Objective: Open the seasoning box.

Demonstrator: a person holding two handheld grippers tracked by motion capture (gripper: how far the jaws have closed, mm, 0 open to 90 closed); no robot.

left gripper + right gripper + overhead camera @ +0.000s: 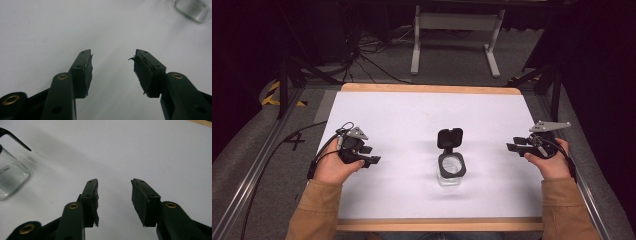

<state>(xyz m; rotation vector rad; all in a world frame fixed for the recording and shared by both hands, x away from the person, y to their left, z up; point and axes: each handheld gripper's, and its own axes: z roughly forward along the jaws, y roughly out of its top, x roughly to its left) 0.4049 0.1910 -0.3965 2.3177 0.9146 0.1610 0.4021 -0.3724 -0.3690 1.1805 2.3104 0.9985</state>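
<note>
A small clear glass jar (pixel 450 172) with a black rim stands at the middle of the white table; its black hinged lid (pixel 449 138) is flipped up and open behind it. The jar's glass corner (pixel 192 10) shows at the top right of the left gripper view, and its side (pixel 11 176) at the left edge of the right gripper view. My left gripper (pixel 371 155) rests at the table's left, open, nothing between its jaws (pixel 113 72). My right gripper (pixel 514 144) is held at the right, open and empty (pixel 113 200). Both point inward toward the jar.
The white sheet (pixel 412 120) covers a wood-edged table (pixel 427 88). Metal rails (pixel 257 175) run along both sides. Beyond the far edge are a white stand (pixel 457 30) and cables on a dark floor.
</note>
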